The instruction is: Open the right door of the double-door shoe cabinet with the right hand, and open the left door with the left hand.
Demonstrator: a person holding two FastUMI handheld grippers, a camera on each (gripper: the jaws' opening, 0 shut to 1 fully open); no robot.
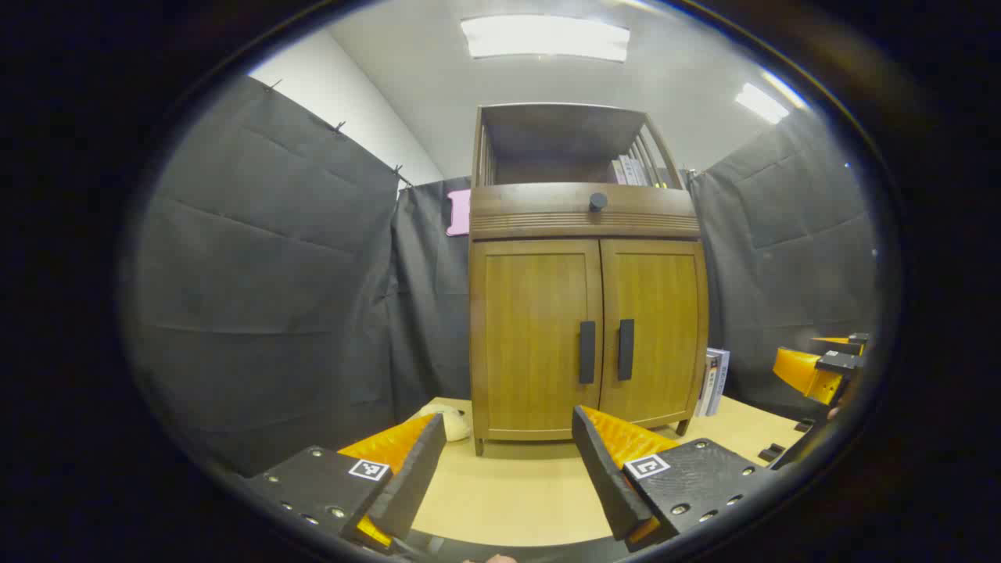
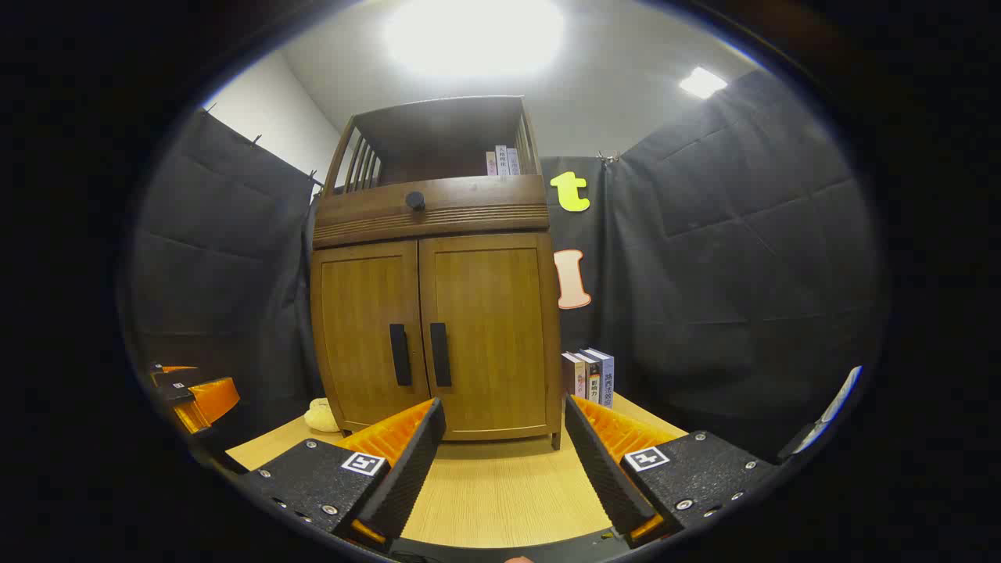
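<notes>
Wooden shoe cabinet point(image 1: 586, 328) stands upright on the table, both doors closed.

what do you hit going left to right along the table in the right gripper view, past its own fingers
Left gripper at the edge → pale soft object → shoe cabinet with left door handle then right door handle → standing books.

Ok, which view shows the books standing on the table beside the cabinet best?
The right gripper view: the books stand in full beside the cabinet, spines facing the camera. In the left gripper view, the books sit partly behind the cabinet's right edge, seen at a slant.
</notes>
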